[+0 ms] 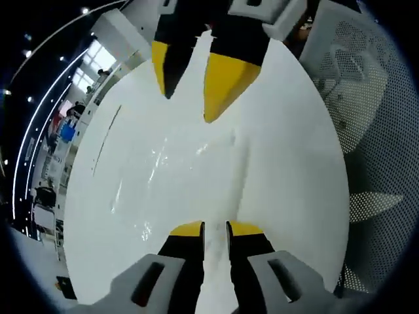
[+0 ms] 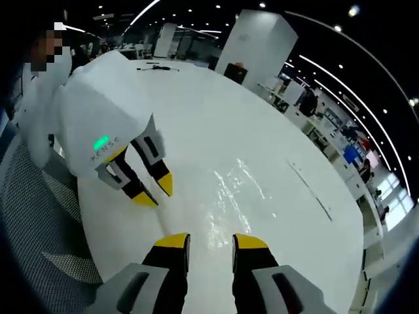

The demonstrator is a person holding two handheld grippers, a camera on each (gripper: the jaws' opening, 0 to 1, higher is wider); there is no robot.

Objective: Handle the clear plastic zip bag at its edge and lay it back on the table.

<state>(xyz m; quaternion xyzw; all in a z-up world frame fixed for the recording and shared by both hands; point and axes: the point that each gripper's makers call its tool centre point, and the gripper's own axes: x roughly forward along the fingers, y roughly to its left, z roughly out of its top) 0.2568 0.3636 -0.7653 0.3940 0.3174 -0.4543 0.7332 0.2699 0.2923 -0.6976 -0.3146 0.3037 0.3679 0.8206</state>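
Lying flat on the white worktop (image 1: 288, 163), the clear zip bag (image 1: 190, 163) stretches between the two tools, its long axis running from one toward the other. The left tool (image 1: 215, 229) sits at its near edge, jaws narrowly apart, apparently touching plastic. The right tool (image 2: 211, 243) hovers beside the bag (image 2: 239, 196), jaws apart, holding nothing.

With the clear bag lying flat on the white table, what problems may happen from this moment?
1. The clear plastic zip bag lies flat on the white round table and shows mainly as glare, so its edge is easy to miss.
2. The left gripper has only a narrow gap between its jaws, so it might push the bag instead of pinching it.
3. The right gripper faces the left across the bag; the two could collide.
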